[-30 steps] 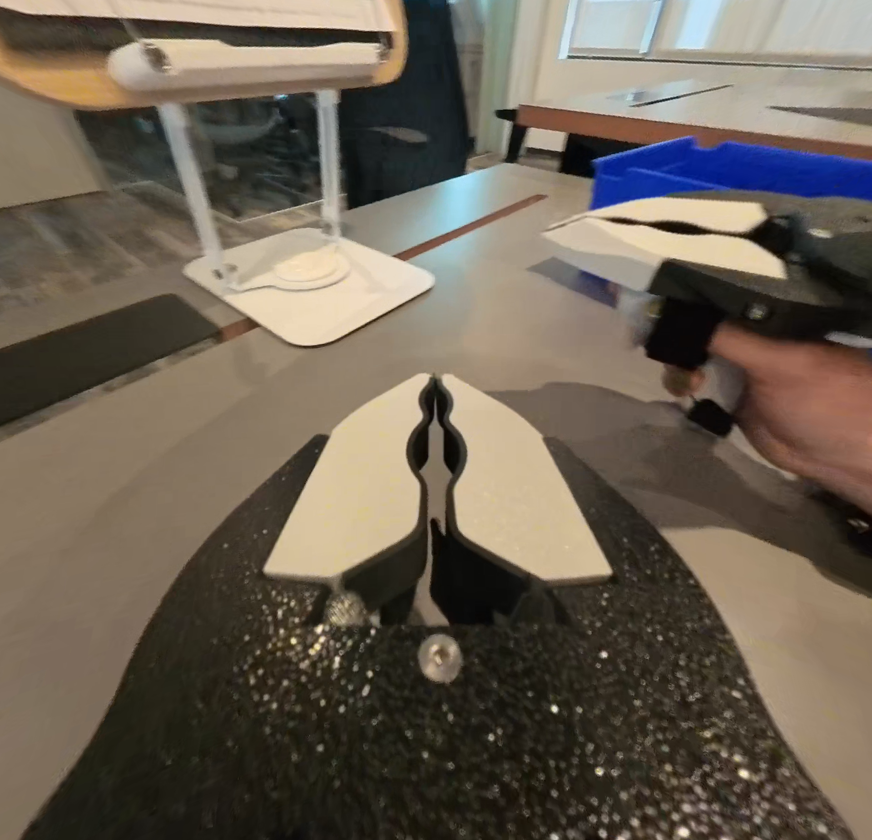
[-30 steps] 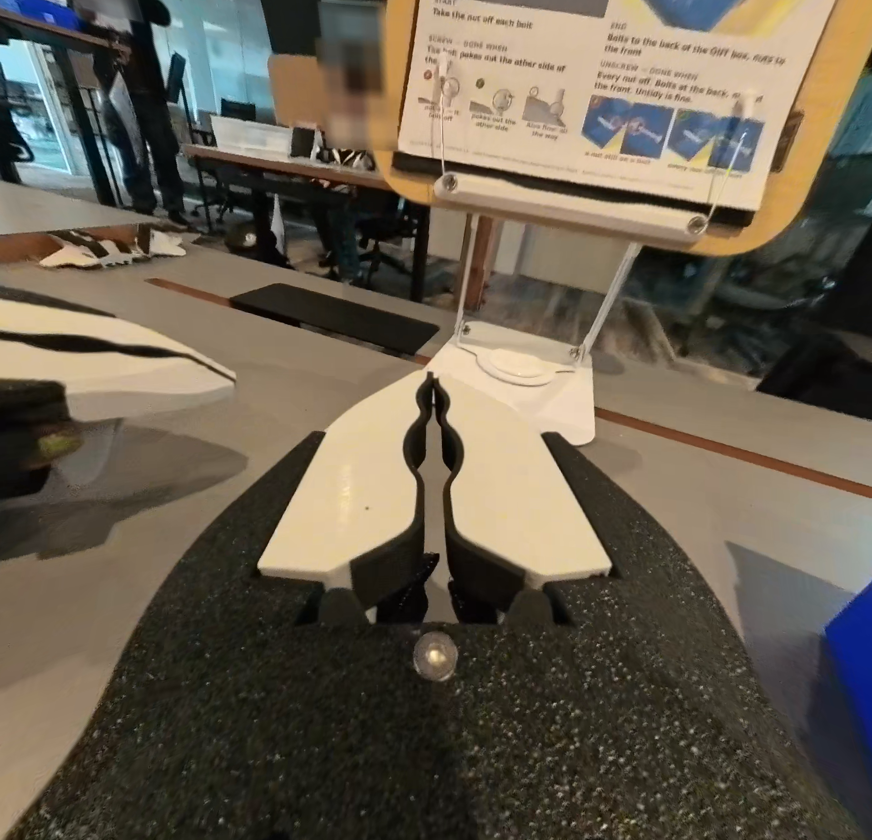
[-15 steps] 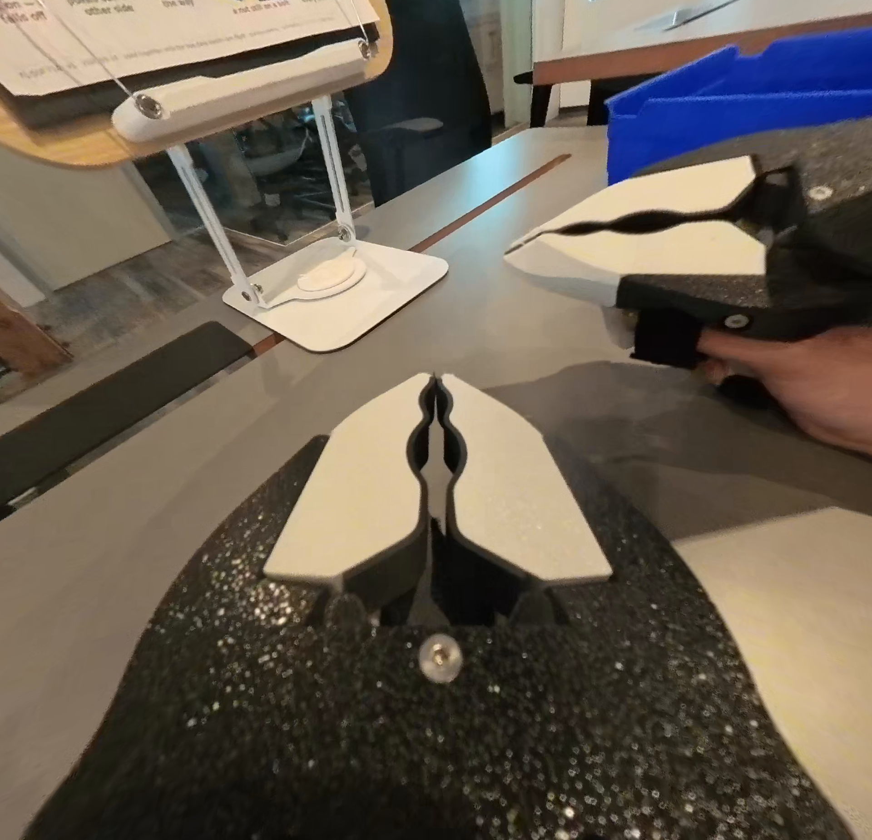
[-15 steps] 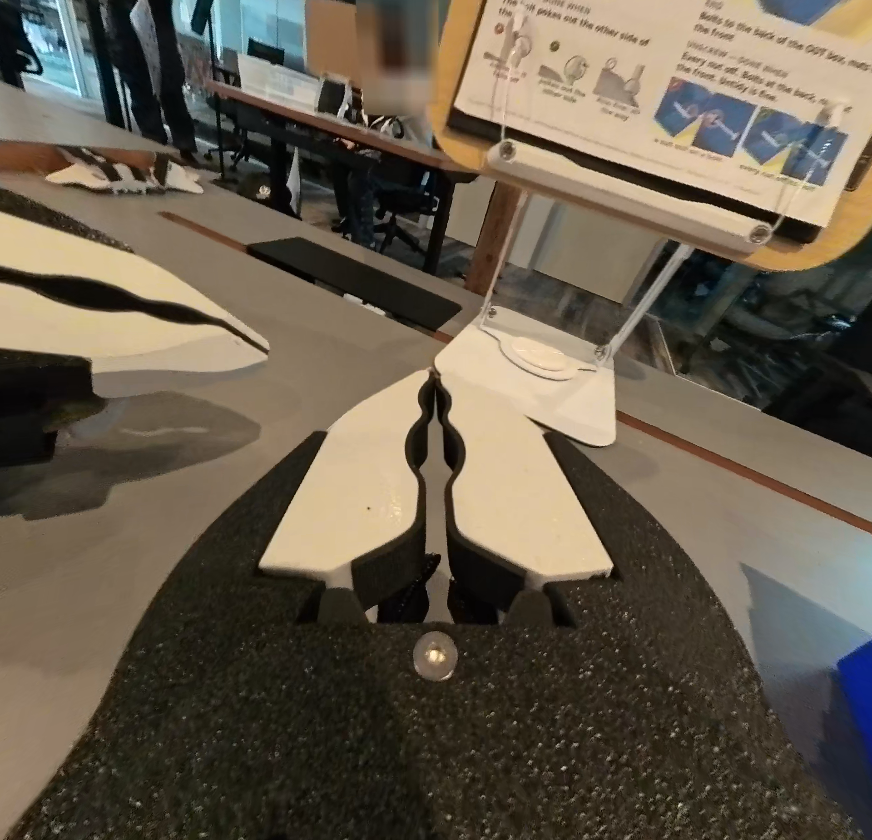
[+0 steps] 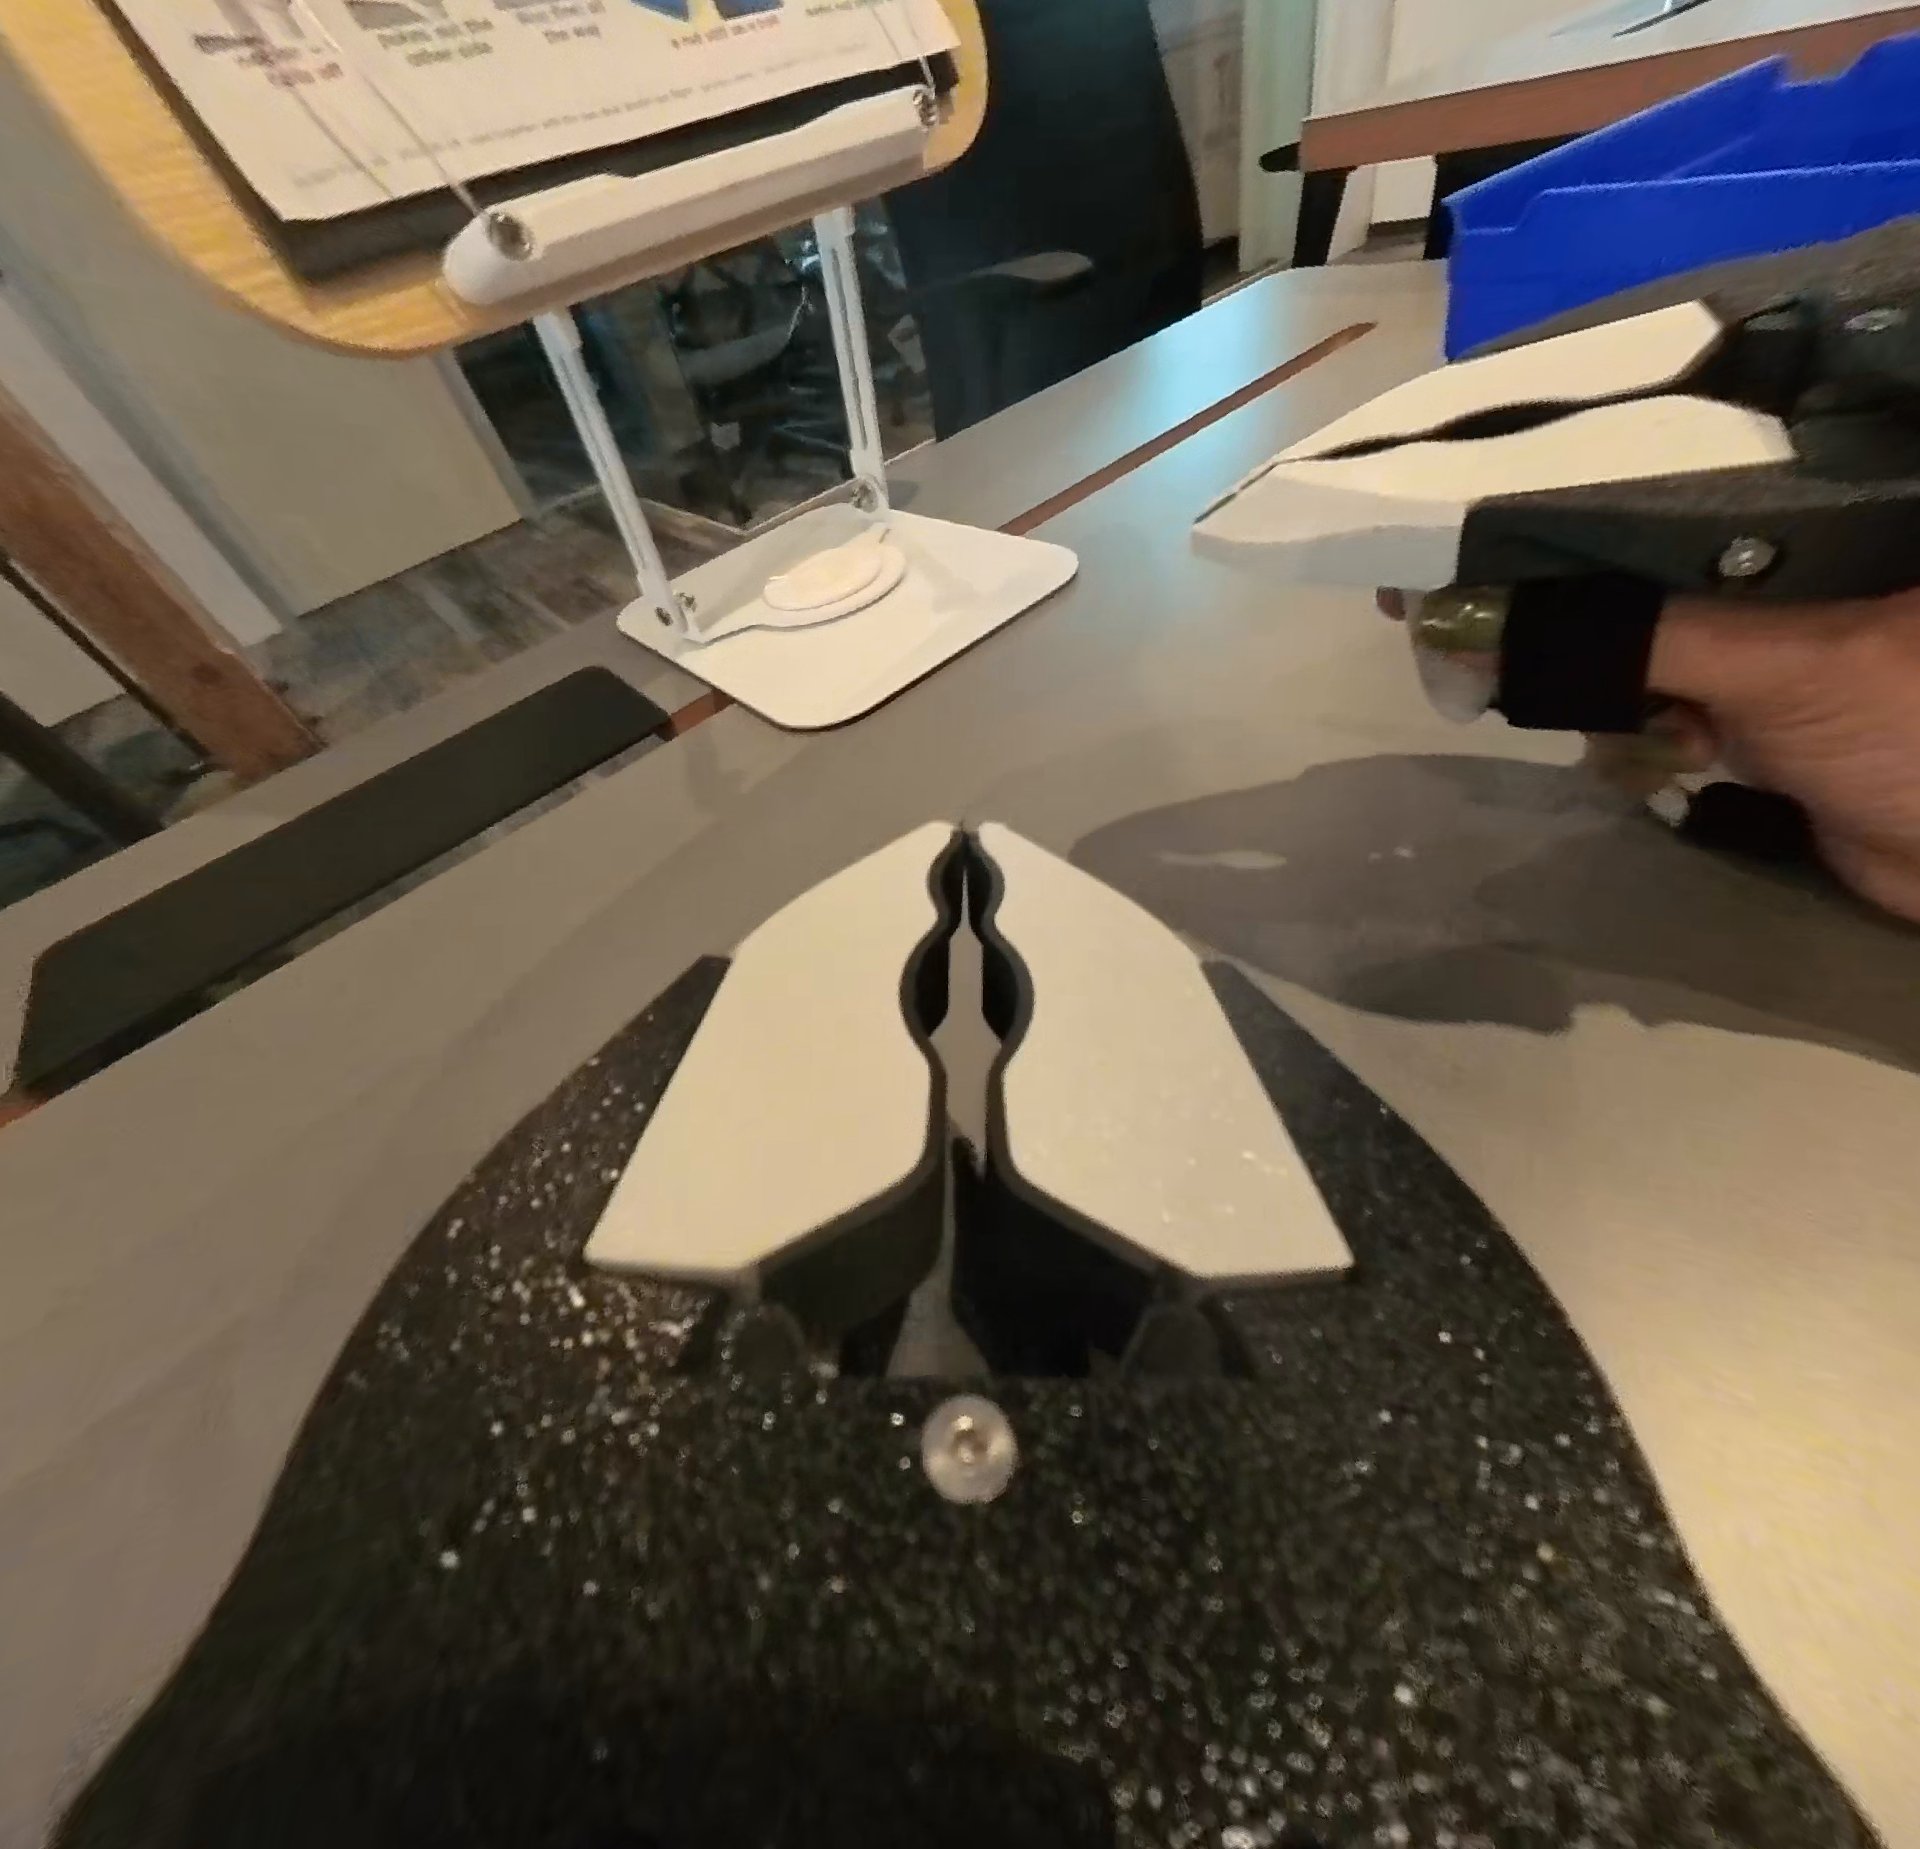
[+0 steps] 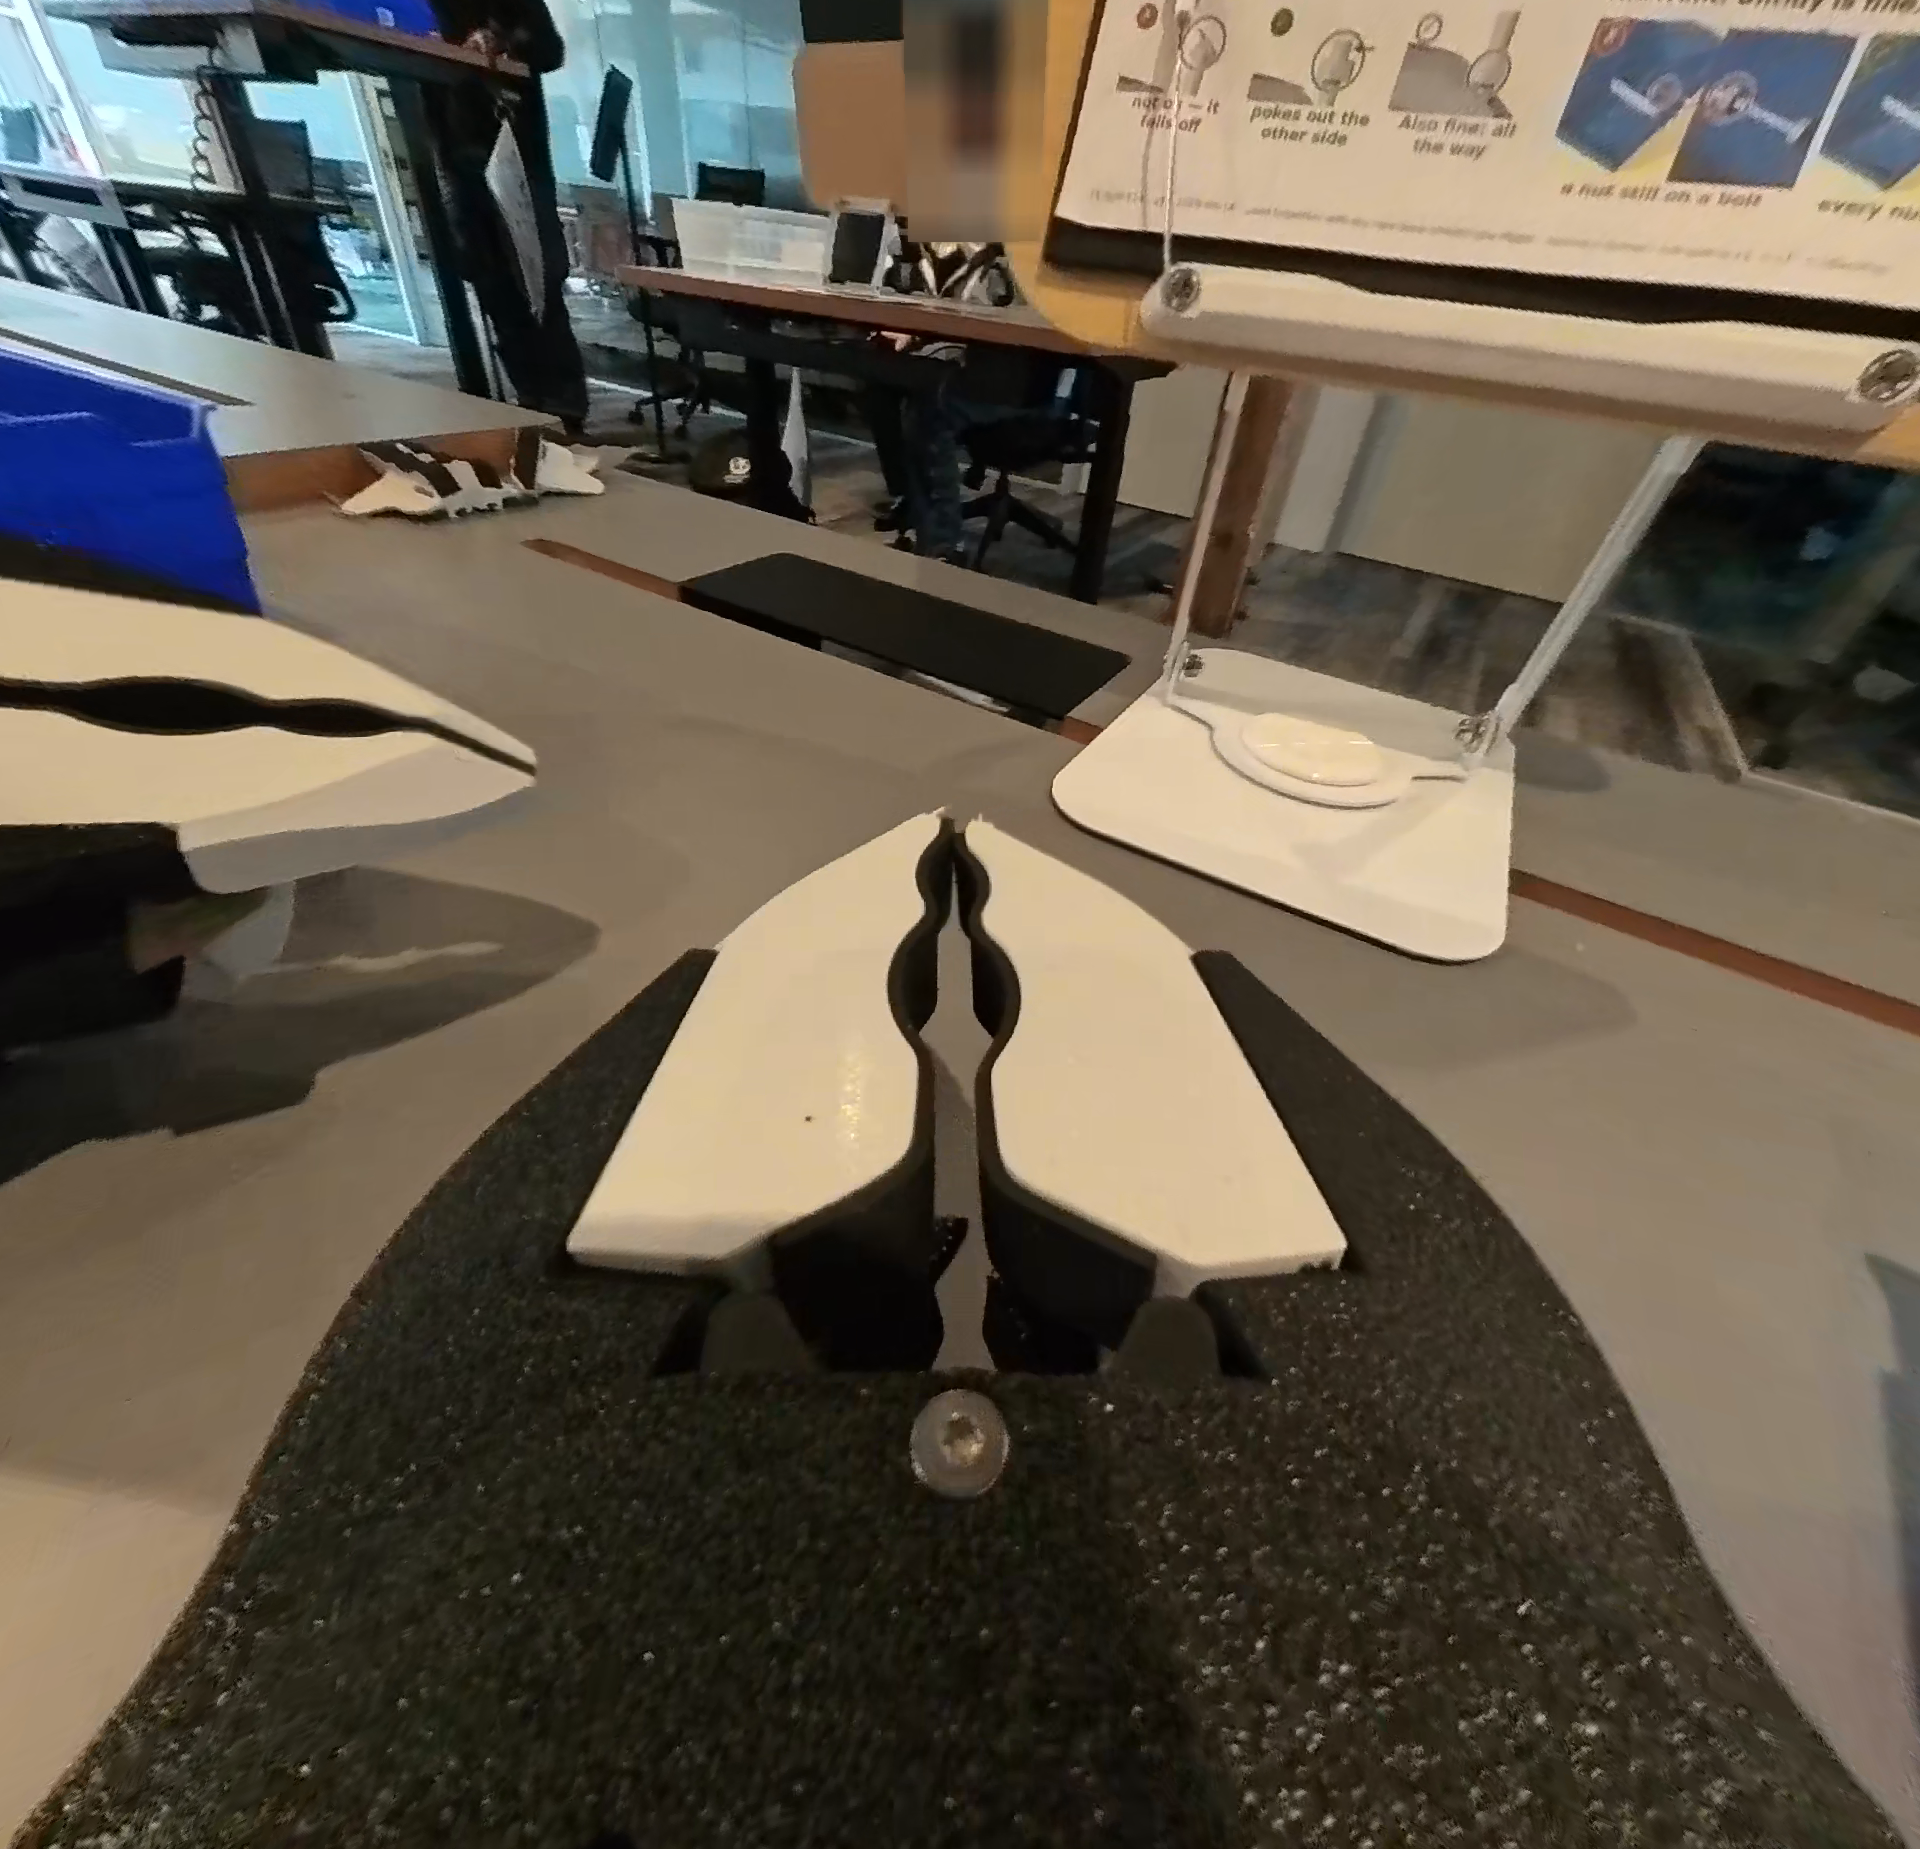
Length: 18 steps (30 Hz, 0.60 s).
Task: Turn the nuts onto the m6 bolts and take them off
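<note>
Left gripper: fingers pressed together at the tips, holding nothing, above the grey table. Right gripper: likewise closed and empty, held by a hand. Beyond, a white stand carries an instruction sheet. Blue bin sits behind the right gripper. Nuts and bolts: none visible in either view.
</note>
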Each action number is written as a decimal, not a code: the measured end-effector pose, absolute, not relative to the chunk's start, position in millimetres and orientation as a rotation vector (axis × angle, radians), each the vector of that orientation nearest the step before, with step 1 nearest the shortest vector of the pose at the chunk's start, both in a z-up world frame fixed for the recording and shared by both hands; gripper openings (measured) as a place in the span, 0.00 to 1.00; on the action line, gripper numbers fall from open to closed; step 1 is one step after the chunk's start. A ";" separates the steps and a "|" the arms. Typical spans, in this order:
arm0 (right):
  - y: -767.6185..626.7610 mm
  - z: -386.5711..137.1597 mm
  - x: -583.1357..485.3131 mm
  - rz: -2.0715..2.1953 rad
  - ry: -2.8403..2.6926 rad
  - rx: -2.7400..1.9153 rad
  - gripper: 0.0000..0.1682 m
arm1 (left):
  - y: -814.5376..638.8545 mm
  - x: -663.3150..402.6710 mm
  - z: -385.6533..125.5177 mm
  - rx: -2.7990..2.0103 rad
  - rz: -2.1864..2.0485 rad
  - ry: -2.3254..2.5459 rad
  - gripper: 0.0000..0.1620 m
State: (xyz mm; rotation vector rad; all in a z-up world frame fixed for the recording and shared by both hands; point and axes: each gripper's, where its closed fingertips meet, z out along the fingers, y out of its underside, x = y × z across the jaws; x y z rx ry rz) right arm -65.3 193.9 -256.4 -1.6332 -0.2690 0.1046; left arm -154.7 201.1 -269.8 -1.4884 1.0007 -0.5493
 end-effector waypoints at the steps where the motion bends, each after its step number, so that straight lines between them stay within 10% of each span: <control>1: 194.5 -257.2 -65.5 0.113 -0.269 -1.640 0.00 | 199.9 -157.0 -271.1 -1.504 -0.558 0.993 0.00; 18: 198.8 -256.0 -52.0 0.228 -0.146 -1.650 0.00 | 138.5 -226.5 -204.7 -1.663 -0.609 0.979 0.07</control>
